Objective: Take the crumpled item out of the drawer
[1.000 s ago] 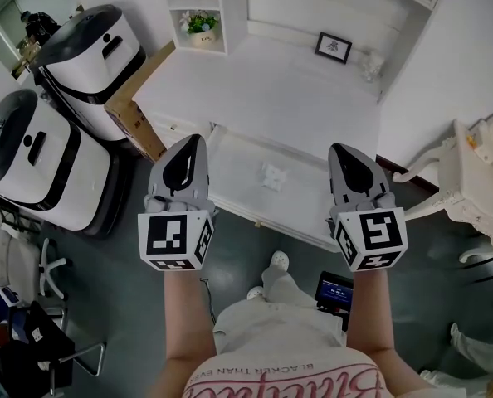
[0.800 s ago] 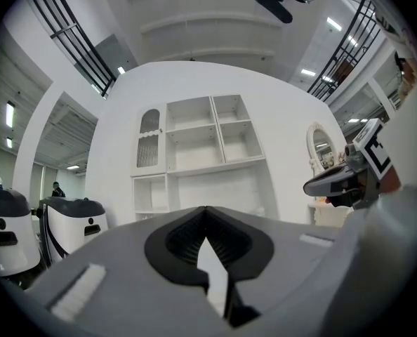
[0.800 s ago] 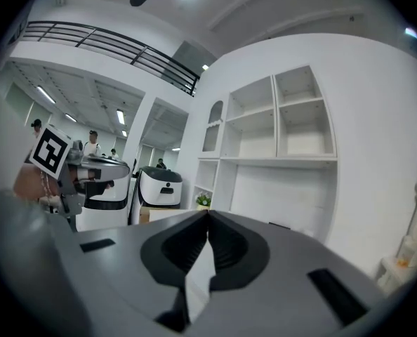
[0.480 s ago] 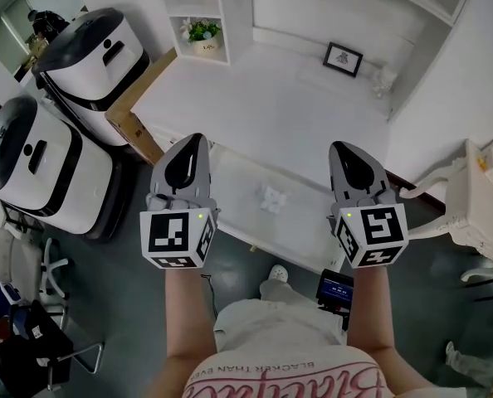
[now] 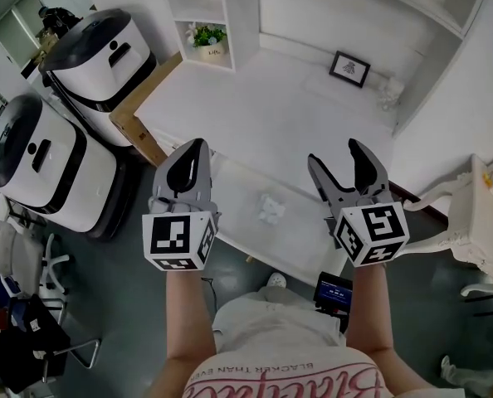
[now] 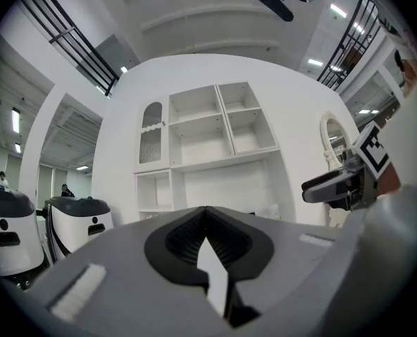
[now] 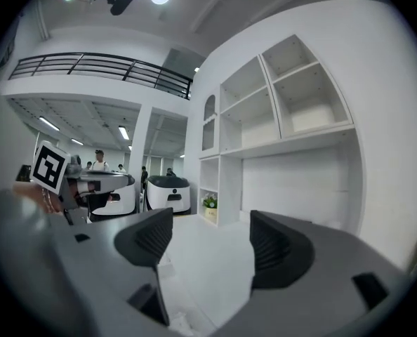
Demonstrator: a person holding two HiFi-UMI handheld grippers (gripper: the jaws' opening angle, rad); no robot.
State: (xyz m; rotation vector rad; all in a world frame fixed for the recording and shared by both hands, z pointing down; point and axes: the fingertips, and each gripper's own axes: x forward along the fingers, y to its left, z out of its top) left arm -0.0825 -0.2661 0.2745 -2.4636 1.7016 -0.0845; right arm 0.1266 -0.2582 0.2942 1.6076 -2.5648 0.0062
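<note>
A small white crumpled item (image 5: 270, 208) lies in the open white drawer (image 5: 237, 184) under the desk top (image 5: 263, 114). Both grippers hang above the drawer's front, clear of the item. My left gripper (image 5: 192, 145) is to the item's left with its jaws shut and empty; in the left gripper view (image 6: 207, 220) its pads meet. My right gripper (image 5: 335, 153) is to the item's right, jaws opening, with nothing between them. In the right gripper view (image 7: 207, 244) the pads stand wide apart over the white surface.
Two large white machines (image 5: 93, 52) (image 5: 39, 164) stand at the left beside a wooden board (image 5: 139, 110). A potted plant (image 5: 209, 38) sits in a shelf niche, a framed picture (image 5: 349, 67) at the desk's back. A white chair (image 5: 479, 218) stands at the right.
My right gripper's jaws have gone from shut to wide open. Both grippers stay roughly where they were over the drawer front; the head view has shifted slightly.
</note>
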